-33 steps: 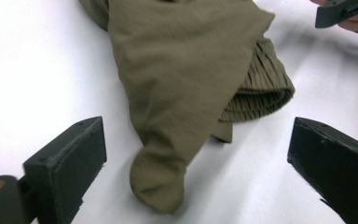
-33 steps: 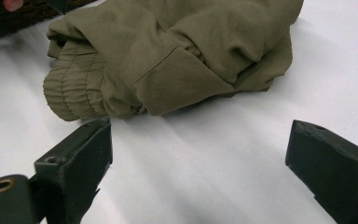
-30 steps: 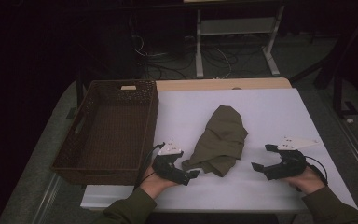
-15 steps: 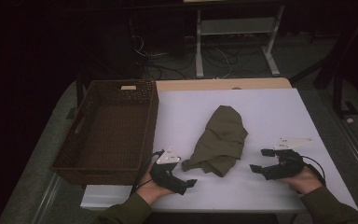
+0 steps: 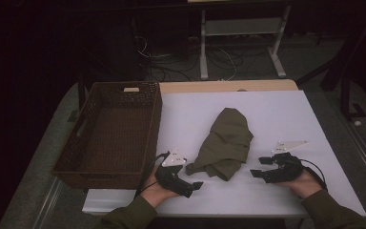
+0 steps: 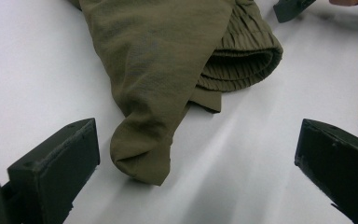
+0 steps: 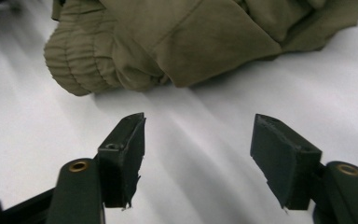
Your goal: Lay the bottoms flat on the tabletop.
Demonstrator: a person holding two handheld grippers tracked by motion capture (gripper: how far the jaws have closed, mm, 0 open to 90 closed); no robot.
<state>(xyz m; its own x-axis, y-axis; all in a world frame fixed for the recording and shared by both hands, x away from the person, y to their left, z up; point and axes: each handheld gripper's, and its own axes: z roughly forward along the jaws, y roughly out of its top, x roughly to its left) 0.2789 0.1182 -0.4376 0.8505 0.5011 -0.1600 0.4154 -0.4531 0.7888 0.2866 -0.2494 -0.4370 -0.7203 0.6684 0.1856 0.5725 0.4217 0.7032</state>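
An olive cloth (image 5: pixel 226 143), crumpled, with a ribbed elastic hem, lies on the white worktop (image 5: pixel 286 119) between both claws. The left claw (image 6: pixel 191 158) gapes empty, a cloth corner between its jaws. The right claw (image 7: pixel 198 140), half open and just narrowing, grips nothing.

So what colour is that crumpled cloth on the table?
Olive green, plain with no pattern. The cloth shows best in the left gripper view.

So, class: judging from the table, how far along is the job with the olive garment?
Barely begun. Done: nothing; the wicker basket holds nothing. In hand: the olive garment lies crumpled on the white table, with the left gripper open beside it and the right gripper, jaws just closing, gripping nothing. Left: grasping and handling the garment.
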